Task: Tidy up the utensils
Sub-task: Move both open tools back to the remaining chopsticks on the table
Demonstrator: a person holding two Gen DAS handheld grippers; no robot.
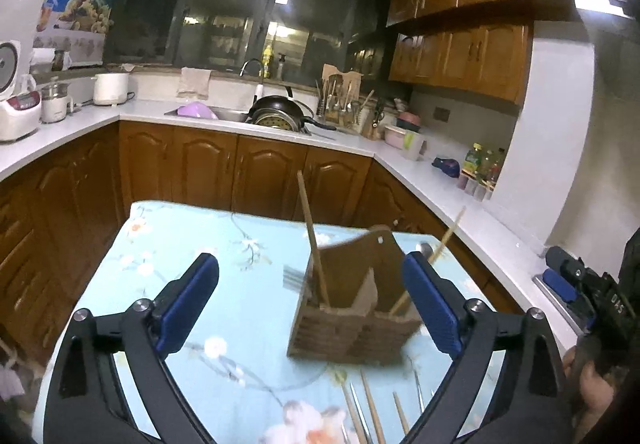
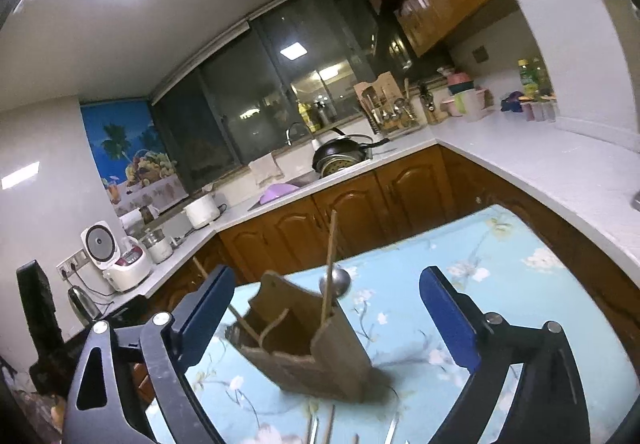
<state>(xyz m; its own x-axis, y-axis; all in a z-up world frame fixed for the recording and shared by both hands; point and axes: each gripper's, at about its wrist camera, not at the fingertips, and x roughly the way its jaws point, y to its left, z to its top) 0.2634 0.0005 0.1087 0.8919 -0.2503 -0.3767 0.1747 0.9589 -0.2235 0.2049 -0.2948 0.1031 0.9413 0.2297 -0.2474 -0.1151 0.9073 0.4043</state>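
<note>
Now wooden utensil holder (image 1: 352, 328) ahead between wide jaws (untouched).

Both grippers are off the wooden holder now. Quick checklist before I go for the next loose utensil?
1. Left gripper jaws open, nothing held: ok.
2. Right gripper jaws open, nothing held: ok.
3. Wooden holder upright on the tablecloth: ok.
4. Chopstick already standing in the holder: ok.
5. Loose utensils still lying in front of the holder: not ok.
6. Which loose piece is what: cannot tell, blurred.

wooden utensil holder (image 1: 352, 328) upright on table, chopsticks (image 1: 314, 244) inside.
</note>
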